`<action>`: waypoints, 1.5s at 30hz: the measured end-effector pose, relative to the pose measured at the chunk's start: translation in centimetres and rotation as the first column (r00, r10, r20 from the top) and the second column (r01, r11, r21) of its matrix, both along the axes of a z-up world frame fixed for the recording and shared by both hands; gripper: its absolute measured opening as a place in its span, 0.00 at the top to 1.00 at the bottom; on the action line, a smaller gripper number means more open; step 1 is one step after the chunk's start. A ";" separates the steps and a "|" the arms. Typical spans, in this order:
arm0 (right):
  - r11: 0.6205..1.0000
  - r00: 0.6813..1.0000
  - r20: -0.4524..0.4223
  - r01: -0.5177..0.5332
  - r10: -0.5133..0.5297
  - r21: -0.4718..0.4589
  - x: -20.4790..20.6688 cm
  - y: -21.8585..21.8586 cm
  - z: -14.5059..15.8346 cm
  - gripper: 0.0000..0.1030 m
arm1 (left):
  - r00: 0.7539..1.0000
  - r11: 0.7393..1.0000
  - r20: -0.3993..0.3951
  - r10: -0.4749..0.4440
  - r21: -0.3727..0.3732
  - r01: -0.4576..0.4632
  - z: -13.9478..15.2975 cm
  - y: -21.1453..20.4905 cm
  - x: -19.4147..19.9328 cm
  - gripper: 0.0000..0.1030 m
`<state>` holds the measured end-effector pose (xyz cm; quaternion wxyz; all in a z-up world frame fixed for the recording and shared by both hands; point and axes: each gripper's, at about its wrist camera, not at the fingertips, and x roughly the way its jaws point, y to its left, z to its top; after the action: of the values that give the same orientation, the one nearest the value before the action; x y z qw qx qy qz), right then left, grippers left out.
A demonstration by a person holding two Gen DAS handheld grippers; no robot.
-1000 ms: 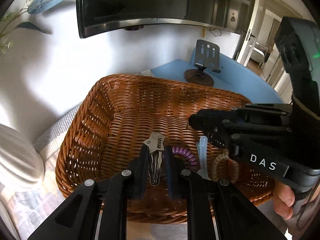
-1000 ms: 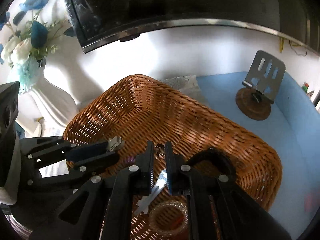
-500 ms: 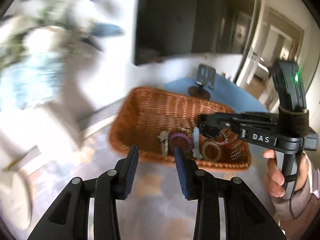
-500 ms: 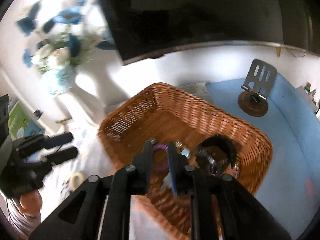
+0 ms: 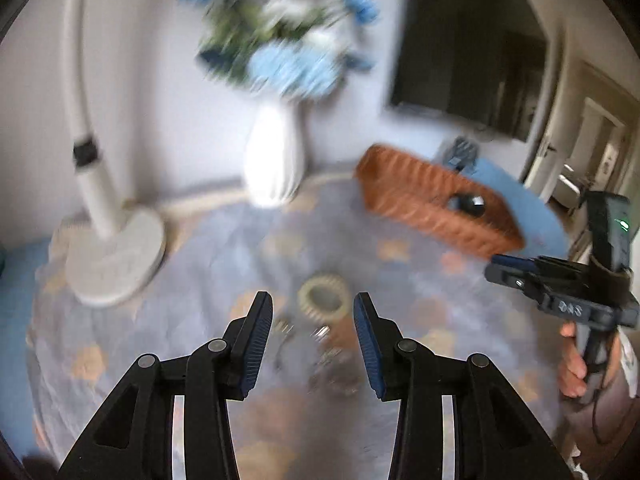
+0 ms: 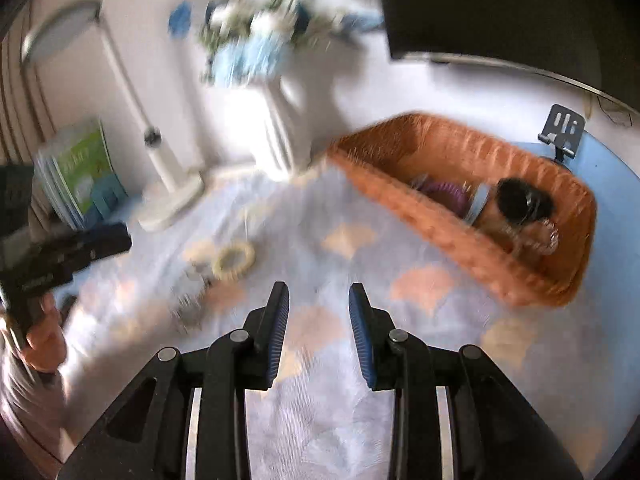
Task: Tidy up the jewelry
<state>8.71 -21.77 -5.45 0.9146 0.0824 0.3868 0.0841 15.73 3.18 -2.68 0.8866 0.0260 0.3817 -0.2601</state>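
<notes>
My left gripper (image 5: 313,312) is open and empty above the patterned cloth, just short of a pale yellow hair tie (image 5: 324,299) and some small blurred metal pieces (image 5: 320,334). My right gripper (image 6: 318,300) is open and empty over the cloth, right of the same hair tie (image 6: 234,258). The wicker basket (image 6: 532,184) stands at the right and holds a purple coil tie (image 6: 450,196), a black scrunchie (image 6: 516,200) and other blurred pieces. The basket also shows in the left wrist view (image 5: 424,200). Both views are motion-blurred.
A white vase with blue flowers (image 5: 274,160) and a white desk lamp (image 5: 116,256) stand at the back. Green books (image 6: 80,168) lean at the left. A phone stand (image 6: 562,130) sits behind the basket, below a dark screen (image 6: 520,8).
Both grippers have let go of their hair clips in the basket, opened, and pulled back left over the cloth. The left one now faces the yellow hair tie.
</notes>
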 end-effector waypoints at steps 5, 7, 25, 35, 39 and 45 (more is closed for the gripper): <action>0.998 0.999 -0.023 -0.043 0.042 -0.054 -0.2 2.7 -0.6 0.67 | 0.995 0.998 -0.090 0.036 -0.055 -0.041 -3.7 2.4 1.5 0.58; 0.998 0.997 -0.034 -0.064 0.063 -0.029 -0.1 3.2 -0.6 0.67 | 0.994 0.996 -0.092 0.057 -0.059 -0.062 -3.9 2.9 1.5 0.58; 0.949 0.926 -0.210 -0.313 0.314 0.038 3.4 12.1 -4.5 0.67 | 0.936 0.972 -0.352 0.008 -0.219 -0.091 -6.1 3.5 5.2 0.67; 0.940 0.921 -0.191 -0.338 0.339 0.036 3.4 12.8 -4.3 0.67 | 0.900 0.968 -0.434 -0.043 -0.243 -0.071 -8.4 2.8 7.5 0.70; 0.940 0.921 -0.190 -0.339 0.339 0.034 3.9 13.3 -4.3 0.67 | 0.915 0.978 -0.402 -0.036 -0.201 -0.049 -8.3 1.8 6.9 0.70; 0.937 0.924 -0.164 -0.350 0.345 -0.003 3.6 14.2 -4.1 0.85 | 0.934 0.994 -0.356 -0.011 -0.101 -0.027 -8.2 -0.3 6.1 0.98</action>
<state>12.31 -7.55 -9.56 0.8521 0.0042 0.4693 0.2316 21.81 2.90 -10.86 0.8039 -0.0696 0.5220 -0.2764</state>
